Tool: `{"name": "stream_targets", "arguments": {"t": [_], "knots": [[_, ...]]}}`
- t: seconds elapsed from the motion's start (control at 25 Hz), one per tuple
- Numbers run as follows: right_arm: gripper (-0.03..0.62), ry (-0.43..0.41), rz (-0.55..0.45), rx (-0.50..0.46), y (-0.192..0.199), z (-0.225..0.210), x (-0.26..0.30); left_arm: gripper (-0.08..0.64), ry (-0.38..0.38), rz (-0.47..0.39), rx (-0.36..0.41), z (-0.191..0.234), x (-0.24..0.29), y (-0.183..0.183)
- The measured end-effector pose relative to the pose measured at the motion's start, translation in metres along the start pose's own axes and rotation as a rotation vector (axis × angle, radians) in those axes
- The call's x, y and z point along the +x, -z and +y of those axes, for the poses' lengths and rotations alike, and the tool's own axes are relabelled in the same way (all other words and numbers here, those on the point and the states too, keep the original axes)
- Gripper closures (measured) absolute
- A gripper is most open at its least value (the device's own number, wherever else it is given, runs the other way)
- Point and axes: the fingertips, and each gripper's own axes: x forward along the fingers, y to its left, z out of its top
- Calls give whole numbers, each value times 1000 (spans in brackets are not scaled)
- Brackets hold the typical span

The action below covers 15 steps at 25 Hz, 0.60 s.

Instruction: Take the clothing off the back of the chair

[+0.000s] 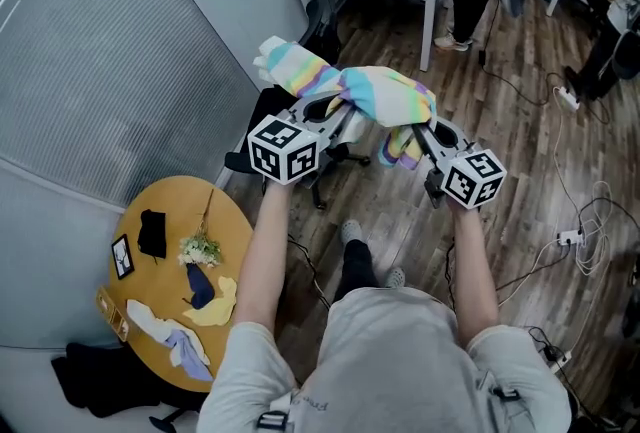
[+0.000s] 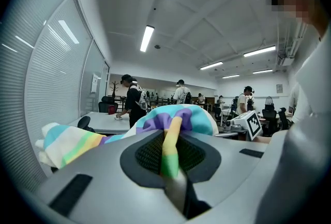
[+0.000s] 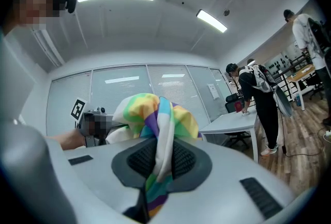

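The clothing (image 1: 385,93) is showing cyan, yellow, green, purple and white stripes. Below it, the left gripper (image 1: 335,109) and right gripper (image 1: 418,133) are carrying black-and-white marker cubes. Lower left of it, the round table (image 1: 180,206) is appearing ochre.

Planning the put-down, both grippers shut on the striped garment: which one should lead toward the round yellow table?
Left, probably. The left gripper grips the garment on the side nearer the round table, loose end trailing that way; the right gripper is farther.
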Motion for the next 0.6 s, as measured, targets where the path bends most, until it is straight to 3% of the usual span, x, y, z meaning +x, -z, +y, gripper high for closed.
{"name": "stream_targets", "arguments": {"t": [0.24, 0.48, 0.6], "knots": [[543, 36, -16, 35, 11, -2, -25, 500, 25, -10, -21, -27, 2, 11], [543, 70, 68, -34, 39, 0, -42, 500, -10, -22, -113, -28, -2, 38], [543, 82, 100, -20, 60, 1, -51, 500, -28, -4, -156, -33, -2, 61]]}}
